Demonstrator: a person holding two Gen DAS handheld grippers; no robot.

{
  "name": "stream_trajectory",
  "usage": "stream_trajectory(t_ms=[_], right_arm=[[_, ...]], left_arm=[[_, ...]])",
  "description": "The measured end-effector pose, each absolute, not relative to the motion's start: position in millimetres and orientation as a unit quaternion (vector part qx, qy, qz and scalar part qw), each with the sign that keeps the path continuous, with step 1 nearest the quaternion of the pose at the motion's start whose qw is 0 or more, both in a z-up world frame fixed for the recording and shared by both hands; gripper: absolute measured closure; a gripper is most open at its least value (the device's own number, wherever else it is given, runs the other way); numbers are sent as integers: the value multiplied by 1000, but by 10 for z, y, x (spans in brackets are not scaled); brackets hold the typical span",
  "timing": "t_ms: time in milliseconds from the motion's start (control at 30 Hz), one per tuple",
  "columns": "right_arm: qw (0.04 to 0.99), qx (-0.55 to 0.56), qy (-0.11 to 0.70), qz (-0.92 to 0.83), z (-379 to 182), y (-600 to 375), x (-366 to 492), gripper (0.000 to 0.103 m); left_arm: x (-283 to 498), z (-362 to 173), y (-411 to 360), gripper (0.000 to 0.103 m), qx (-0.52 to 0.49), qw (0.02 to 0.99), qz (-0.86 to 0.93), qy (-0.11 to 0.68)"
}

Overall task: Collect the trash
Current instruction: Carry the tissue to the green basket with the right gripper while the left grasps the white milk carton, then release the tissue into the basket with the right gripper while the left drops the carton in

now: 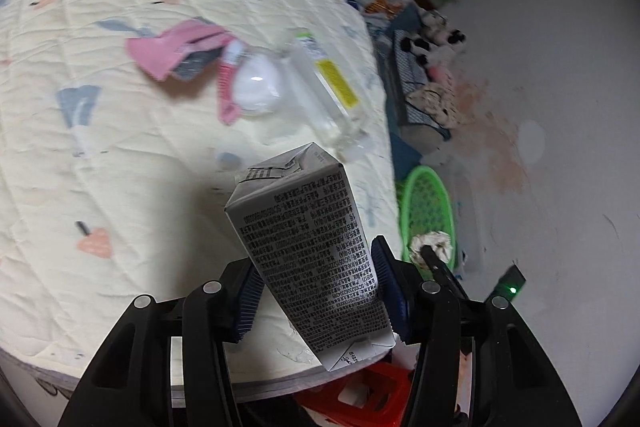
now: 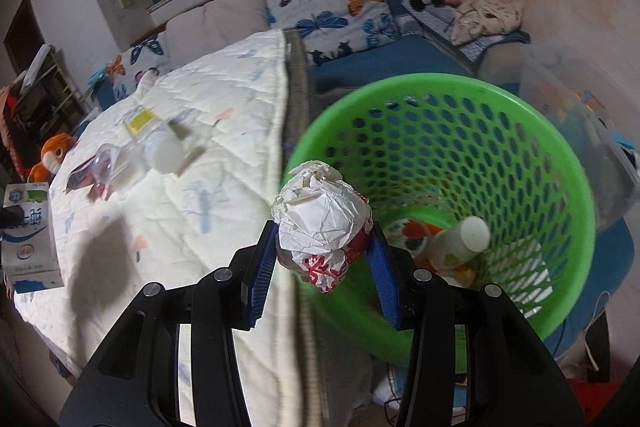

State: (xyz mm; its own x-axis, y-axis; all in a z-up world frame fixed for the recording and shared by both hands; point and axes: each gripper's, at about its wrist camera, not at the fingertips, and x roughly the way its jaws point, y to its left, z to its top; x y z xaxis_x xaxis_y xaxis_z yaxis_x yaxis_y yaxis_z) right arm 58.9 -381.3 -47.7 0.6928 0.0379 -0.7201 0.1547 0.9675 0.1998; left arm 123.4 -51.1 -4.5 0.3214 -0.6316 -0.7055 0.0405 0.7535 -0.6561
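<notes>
Green basket [image 2: 460, 99] sits beside the bed; the right gripper [image 2: 324, 259], clamped on crumpled paper [image 2: 320, 211], should clear its rim before releasing, while the left gripper [image 1: 316, 291] clamps a milk carton [image 1: 304, 243].

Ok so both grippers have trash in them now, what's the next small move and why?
Probably carry the right gripper a little further over the green basket and open it. Its crumpled paper ball hangs right at the basket's near rim, not clearly past it, so releasing now might drop it outside. The left gripper can follow with the milk carton.
</notes>
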Motion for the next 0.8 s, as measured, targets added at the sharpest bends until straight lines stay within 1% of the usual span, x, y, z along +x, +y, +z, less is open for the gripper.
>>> stream_trajectory(t_ms=[333,367,467,567,800], right_arm=[[904,143,396,-68,-565,-4130,530,57],[903,148,397,-70,-573,-4160,524,55],[900,157,400,-73,-586,-4232,506,53],[900,155,400,-81,-568,-4275,481,45],[902,156,392,-92,-503,-4438,349,44]], left_arm=[[1215,83,-948,53,-244,757,-292,531],[1218,100,-1033,53,-239,756,-302,530],[1253,126,-1246,53,-230,749,-324,531],[1293,142,-1461,53,-216,746,-339,531],[1399,141,-2012,53,-181,744,-363,531]])
